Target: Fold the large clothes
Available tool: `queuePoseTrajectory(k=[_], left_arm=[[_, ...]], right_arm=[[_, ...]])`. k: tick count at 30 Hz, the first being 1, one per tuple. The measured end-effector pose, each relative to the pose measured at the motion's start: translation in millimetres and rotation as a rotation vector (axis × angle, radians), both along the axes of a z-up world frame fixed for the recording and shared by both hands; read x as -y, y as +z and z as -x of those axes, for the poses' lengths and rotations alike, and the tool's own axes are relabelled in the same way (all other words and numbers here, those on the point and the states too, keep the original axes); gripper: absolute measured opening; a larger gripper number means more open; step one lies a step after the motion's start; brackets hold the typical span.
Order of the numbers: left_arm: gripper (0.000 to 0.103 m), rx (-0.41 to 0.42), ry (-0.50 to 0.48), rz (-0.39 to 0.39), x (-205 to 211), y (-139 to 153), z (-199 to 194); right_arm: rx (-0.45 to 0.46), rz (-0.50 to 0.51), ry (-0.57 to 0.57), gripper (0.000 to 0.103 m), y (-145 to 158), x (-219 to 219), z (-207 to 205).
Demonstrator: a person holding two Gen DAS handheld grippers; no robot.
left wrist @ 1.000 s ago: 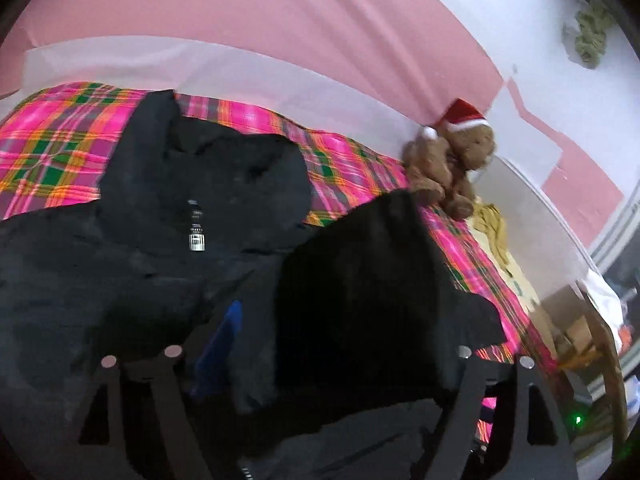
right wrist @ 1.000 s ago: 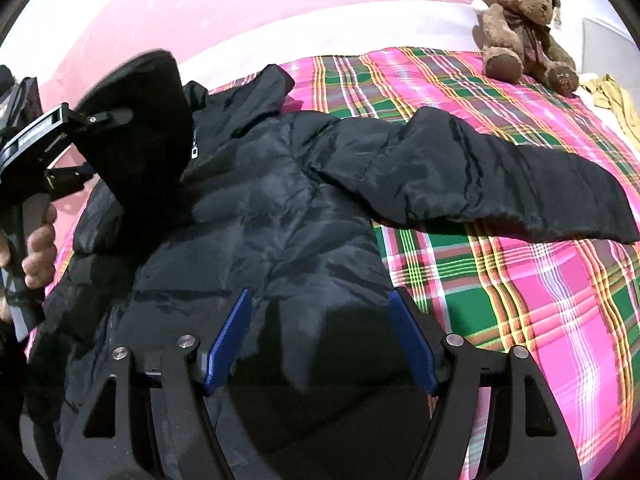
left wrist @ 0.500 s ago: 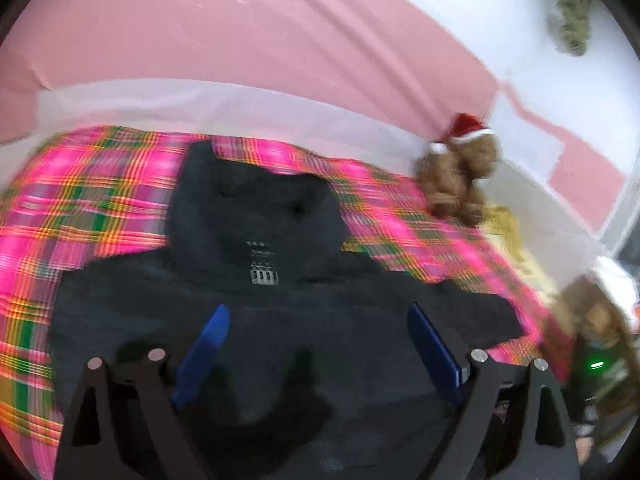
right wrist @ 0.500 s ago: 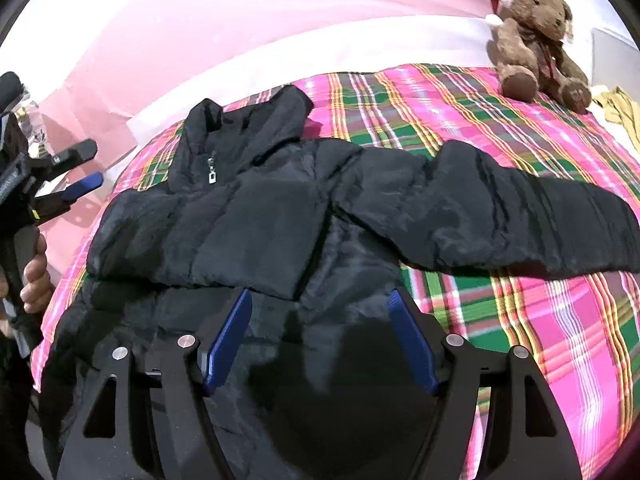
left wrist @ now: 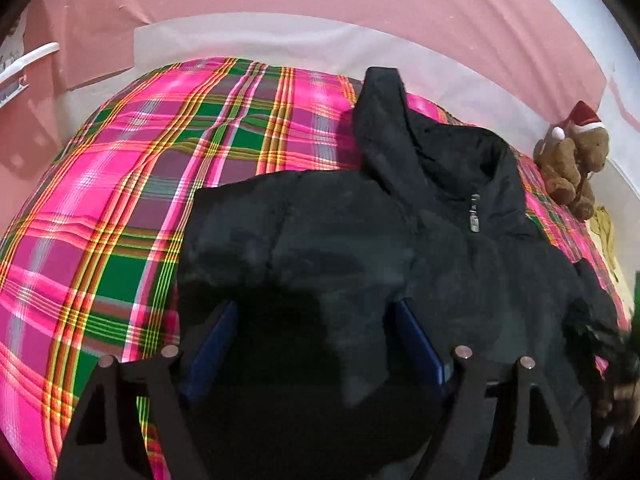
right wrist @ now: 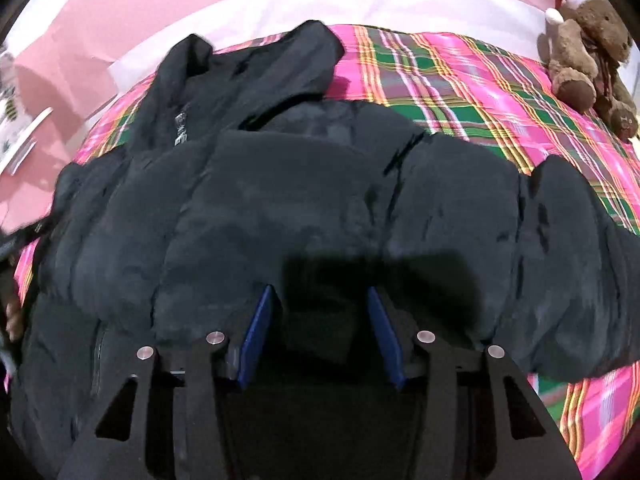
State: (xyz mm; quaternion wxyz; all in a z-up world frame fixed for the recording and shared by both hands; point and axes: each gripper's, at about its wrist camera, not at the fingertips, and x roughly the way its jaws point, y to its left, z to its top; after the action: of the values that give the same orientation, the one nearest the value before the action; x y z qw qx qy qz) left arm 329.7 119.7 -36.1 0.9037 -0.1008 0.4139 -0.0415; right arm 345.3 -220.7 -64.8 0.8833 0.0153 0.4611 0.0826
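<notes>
Your left gripper is hovering with jaws spread wide over the black jacket, gripping nothing. Your right gripper is likewise holding its jaws apart above the jacket's body, empty. The jacket is lying across the plaid bedspread, collar toward the far edge of the bed, one sleeve stretching sideways. Bare bedspread is showing beyond it; a teddy bear is sitting at the far corner.

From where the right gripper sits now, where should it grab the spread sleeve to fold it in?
Grip the sleeve near its far cuff end, coming down from above onto its puffy upper edge. It lies flat, stretched sideways off the black jacket over the plaid blanket. The right gripper is open above the jacket body.
</notes>
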Motion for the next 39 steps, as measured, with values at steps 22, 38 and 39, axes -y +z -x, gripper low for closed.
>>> queuePoseTrajectory(k=[22, 38, 39], left_arm=[[0.064, 0.007, 0.047, -0.158, -5.3, -15.2, -59.8], [0.052, -0.003, 0.008, -0.075, -7.5, -22.3, -3.2], [0.052, -0.003, 0.005, -0.090, -5.3, -22.9, -3.3]], right_arm=[[-0.023, 0.044, 0.003, 0.050, -8.0, -8.6, -68.8], [0.000, 0.026, 0.021, 0.050, -10.3, 0.2, -16.1], [0.003, 0.043, 0.022, 0.050, -10.6, -2.8, -16.2]])
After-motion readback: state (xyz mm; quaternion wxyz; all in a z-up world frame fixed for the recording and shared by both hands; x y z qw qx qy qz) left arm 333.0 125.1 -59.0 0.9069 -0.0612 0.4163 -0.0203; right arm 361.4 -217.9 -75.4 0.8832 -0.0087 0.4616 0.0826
